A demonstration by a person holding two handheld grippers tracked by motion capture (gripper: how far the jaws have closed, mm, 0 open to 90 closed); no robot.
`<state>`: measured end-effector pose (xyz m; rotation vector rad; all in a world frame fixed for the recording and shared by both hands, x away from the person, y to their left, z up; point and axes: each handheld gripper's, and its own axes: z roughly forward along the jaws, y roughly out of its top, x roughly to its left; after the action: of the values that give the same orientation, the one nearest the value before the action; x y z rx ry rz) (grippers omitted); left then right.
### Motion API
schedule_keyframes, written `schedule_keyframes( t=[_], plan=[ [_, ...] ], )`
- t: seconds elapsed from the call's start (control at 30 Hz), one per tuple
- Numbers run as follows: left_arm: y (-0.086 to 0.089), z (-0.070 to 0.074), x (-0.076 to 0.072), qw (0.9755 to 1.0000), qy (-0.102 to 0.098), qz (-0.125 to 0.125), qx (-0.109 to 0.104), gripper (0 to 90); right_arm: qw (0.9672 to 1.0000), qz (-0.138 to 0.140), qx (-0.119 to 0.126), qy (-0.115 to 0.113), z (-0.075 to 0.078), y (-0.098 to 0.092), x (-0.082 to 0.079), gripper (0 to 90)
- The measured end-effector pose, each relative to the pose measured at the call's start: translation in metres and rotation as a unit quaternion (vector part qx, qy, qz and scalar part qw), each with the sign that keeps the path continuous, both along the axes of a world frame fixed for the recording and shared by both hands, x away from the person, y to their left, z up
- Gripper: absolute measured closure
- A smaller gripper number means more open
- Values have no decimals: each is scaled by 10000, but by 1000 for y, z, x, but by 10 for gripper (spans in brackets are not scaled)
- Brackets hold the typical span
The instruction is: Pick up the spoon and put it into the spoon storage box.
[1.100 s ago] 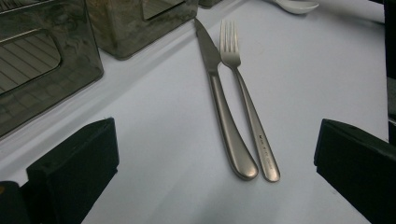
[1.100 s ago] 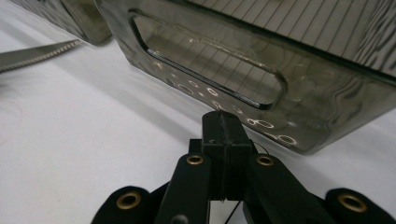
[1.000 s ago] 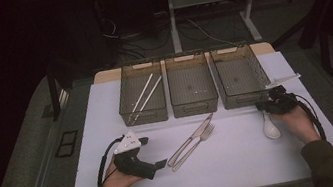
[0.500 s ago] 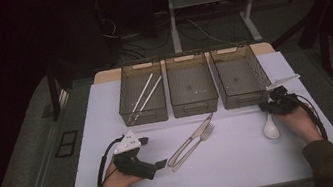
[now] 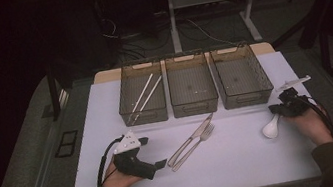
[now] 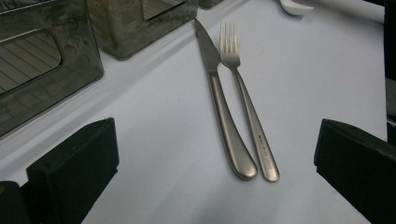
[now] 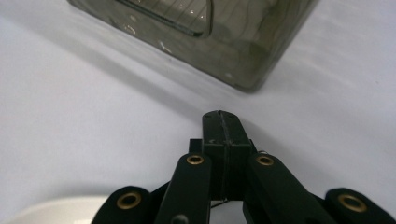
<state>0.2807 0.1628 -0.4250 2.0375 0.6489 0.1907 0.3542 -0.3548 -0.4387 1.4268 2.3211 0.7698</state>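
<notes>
A steel knife (image 5: pixel 193 139) and fork (image 5: pixel 201 141) lie side by side at the middle of the white table (image 5: pixel 246 162). My left gripper (image 5: pixel 152 152) rests left of their handles, open, jaws spread wide. In the left gripper view the knife (image 6: pixel 219 102) and fork (image 6: pixel 243 98) lie ahead between the open jaws of the left gripper (image 6: pixel 215 140), untouched. A white spoon (image 5: pixel 271 127) lies at the right, just beside my right gripper (image 5: pixel 273 108). In the right gripper view that gripper (image 7: pixel 223 122) is shut with nothing between its pads, and the spoon's bowl (image 7: pixel 51 211) shows beneath it.
Three smoky clear bins stand in a row at the back: the left bin (image 5: pixel 143 112) holds two white chopsticks (image 5: pixel 145 92), the middle bin (image 5: pixel 194 105) and right bin (image 5: pixel 246 96) look bare inside. The right bin's corner (image 7: pixel 243 70) is close ahead of the right gripper.
</notes>
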Motion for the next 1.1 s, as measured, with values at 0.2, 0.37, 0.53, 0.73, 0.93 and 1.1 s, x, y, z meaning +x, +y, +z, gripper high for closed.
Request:
schedule_keyframes(
  t=[0.2,0.37,0.53,0.73,0.93,1.1],
  plan=[
    [0,0,0,10000,9,3,-13,0,10000,58,-44,62,1,-4,-10,896],
    [1,0,0,10000,12,14,-23,0,9998,134,-80,102,1,-5,-18,897],
    [1,0,0,10000,6,-25,10,0,9997,156,-76,144,3,-9,-32,896],
    [1,0,0,10000,16,-13,0,0,9997,185,-21,183,3,-17,-49,896],
    [1,0,0,10000,7,-29,25,0,9997,156,159,102,6,-23,-53,895],
    [1,0,0,10000,8,-20,-12,0,9975,416,560,-121,14,-22,-56,731]
  ],
)
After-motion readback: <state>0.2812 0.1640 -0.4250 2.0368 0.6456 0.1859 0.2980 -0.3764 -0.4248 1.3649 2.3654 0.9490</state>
